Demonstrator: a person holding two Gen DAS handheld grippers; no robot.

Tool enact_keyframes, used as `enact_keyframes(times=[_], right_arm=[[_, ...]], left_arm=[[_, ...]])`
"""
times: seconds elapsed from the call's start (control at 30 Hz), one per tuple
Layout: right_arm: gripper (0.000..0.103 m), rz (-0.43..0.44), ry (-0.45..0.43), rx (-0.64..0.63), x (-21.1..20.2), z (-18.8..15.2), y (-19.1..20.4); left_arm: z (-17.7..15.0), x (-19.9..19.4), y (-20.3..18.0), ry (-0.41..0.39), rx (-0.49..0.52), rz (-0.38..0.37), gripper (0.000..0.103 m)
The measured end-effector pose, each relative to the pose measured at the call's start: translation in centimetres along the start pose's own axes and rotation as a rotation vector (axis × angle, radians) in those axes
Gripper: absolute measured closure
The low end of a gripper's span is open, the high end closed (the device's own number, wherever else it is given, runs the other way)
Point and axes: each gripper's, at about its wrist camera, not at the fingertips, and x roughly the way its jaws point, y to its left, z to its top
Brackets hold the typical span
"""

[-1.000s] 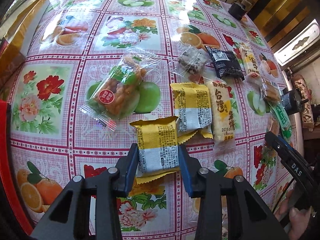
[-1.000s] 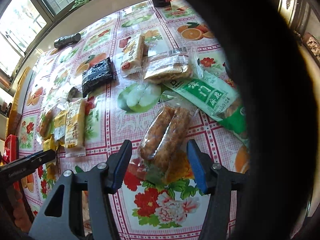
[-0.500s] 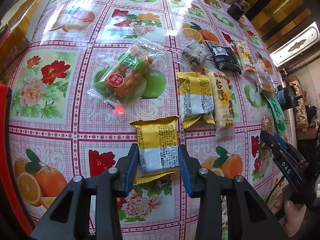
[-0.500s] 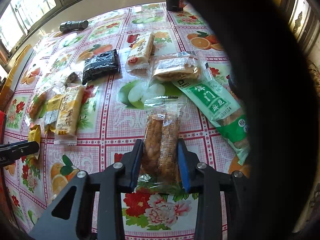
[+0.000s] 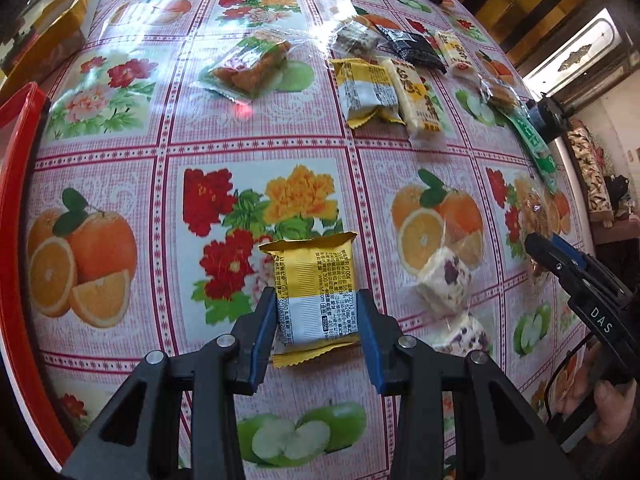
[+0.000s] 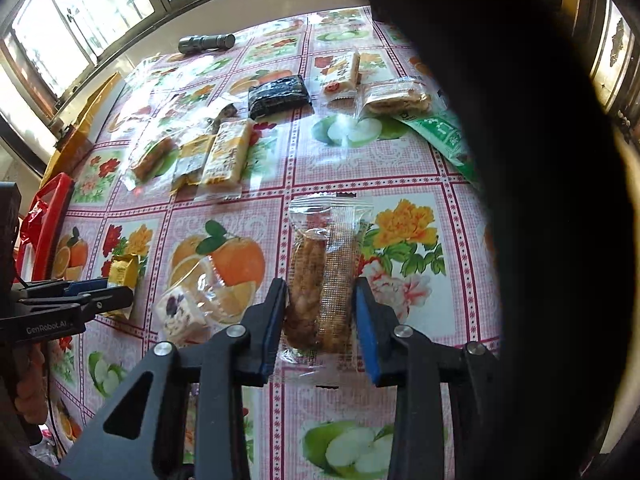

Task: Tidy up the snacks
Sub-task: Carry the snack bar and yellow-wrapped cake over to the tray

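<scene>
Now the left hand-held gripper [image 5: 318, 320] clamps a yellow packet [image 5: 310, 294] above the tabletop [image 5: 240, 140]; the right hand-held gripper [image 6: 320, 312], pointing steeply down, pinches a clear bar pack [image 6: 324, 272].

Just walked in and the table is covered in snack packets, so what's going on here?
A person is sorting snacks with two handheld grippers. The left gripper is shut on a yellow-and-white wrapped packet, and the right gripper is shut on a clear packet of brown crispy bars. Other packets lie scattered on the fruit-print tablecloth.
</scene>
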Motion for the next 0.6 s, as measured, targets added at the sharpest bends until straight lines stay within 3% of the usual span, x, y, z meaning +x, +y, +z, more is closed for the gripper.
enact_keyframes(times=[0.6], right_arm=[[0.068, 0.112, 0.061, -0.056, -2.7, -5.8, 5.5]], left_arm=[[-7.5, -4.4, 1.7, -0.041, 0.074, -0.01, 0.064]])
